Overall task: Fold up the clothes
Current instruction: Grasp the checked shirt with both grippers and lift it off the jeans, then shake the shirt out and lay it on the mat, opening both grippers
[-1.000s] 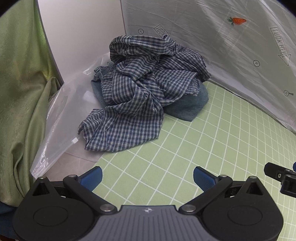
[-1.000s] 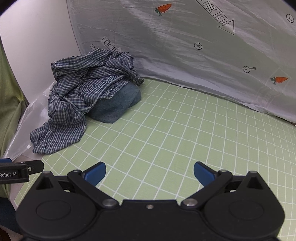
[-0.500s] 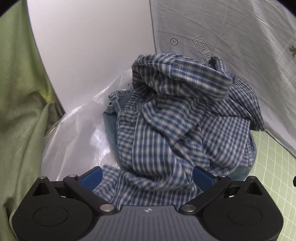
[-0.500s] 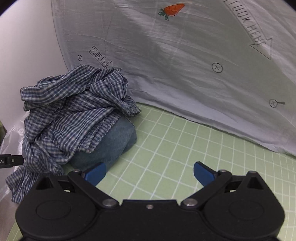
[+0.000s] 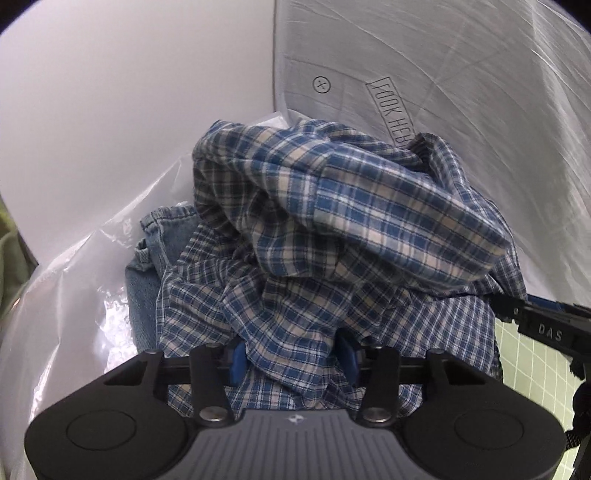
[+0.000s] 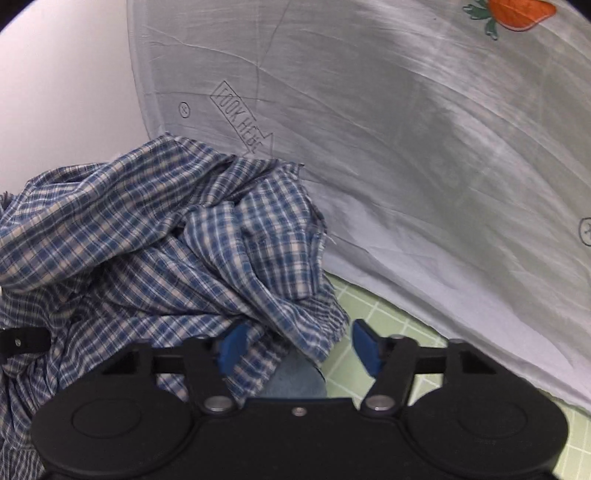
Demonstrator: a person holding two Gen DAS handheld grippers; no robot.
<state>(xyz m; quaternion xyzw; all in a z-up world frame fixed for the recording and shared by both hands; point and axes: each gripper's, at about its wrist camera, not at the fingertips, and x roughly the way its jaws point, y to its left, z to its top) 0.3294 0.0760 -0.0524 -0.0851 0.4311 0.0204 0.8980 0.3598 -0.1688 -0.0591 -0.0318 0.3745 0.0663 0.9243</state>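
Left gripper (image 5: 293, 360): jaws closing, a bunch of the shirt (image 5: 332, 240) packed between the blue pads; the left pad (image 5: 237, 360) sits against the cloth, the right one is half buried in a fold.
Right gripper (image 6: 295, 347): jaws closing too; the shirt's (image 6: 155, 243) hanging edge lies between them, against the left pad (image 6: 231, 347), while the right pad (image 6: 364, 345) stands clear of the cloth over the mat.
Shirt: crumpled blue-and-white check heap, rising just ahead of both sets of jaws, piled highest beyond the left ones.
Denim (image 5: 147, 273): blue garment under the shirt, peeking out ahead-left of the left jaws; in the right view a rounded bit of it (image 6: 295, 380) shows right between the jaws, low down.
Plastic bag (image 5: 74, 295): clear, crinkled, left of the left jaws, under the heap's edge.
Mat (image 6: 384, 314): green grid on the desk, showing ahead-right of the right jaws.
Backdrop (image 6: 406, 147): grey cloth sheet beyond the heap, printed with "LOOK HERE" arrows and a carrot (image 6: 517, 11).
Other gripper: the right one's black tip (image 5: 535, 321) pokes in at the right edge of the left view, touching the shirt.
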